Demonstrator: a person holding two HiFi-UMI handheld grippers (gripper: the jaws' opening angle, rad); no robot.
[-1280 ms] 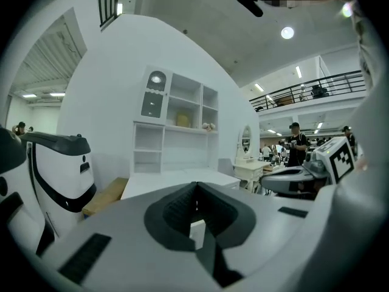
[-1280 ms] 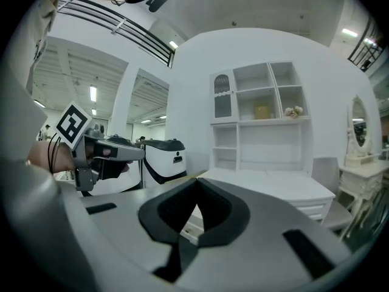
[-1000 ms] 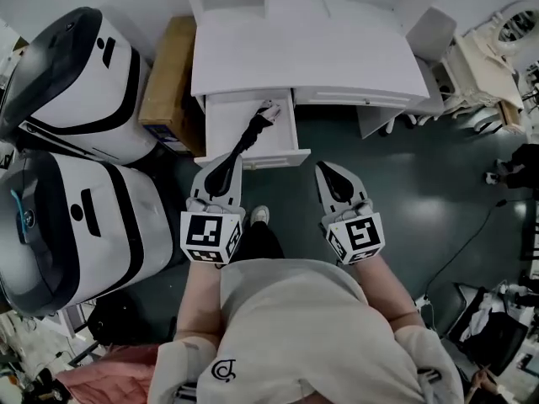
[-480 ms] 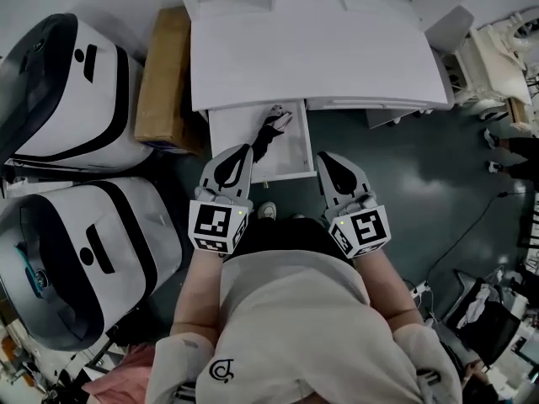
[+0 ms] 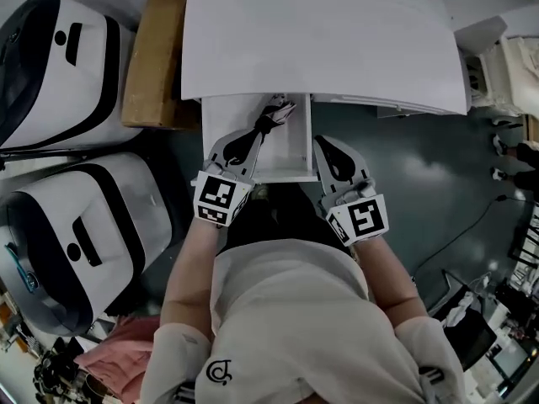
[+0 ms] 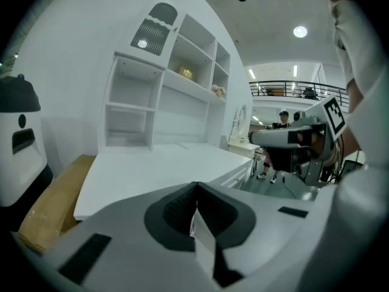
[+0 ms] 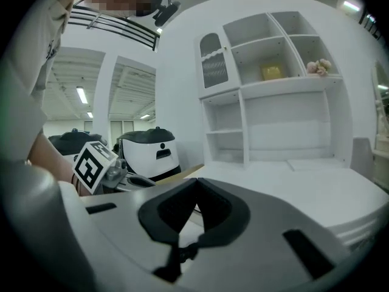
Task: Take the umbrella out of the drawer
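The white drawer (image 5: 224,133) stands pulled out of the desk front. In it a folded black umbrella (image 5: 268,122) lies slantwise, its light strap end near the desk. My left gripper (image 5: 242,141) hovers over the drawer's near part, its tip covering the umbrella's near end, jaws shut with nothing between them. In the left gripper view the left gripper (image 6: 196,186) points across the desk top. My right gripper (image 5: 335,156) is outside the drawer's right front corner, jaws together and empty. The right gripper (image 7: 196,182) faces the shelf unit.
The white desk (image 5: 320,49) carries a shelf unit (image 7: 273,102) at its back. A brown cardboard box (image 5: 152,53) stands left of the desk. Two large white-and-black machines (image 5: 50,66) (image 5: 76,234) fill the left side. Dark floor (image 5: 421,167) lies to the right.
Both grippers have moved forward and down toward the desk. The left one has come from in front of the drawer to over its near part. The right one now sits beside the drawer's corner.
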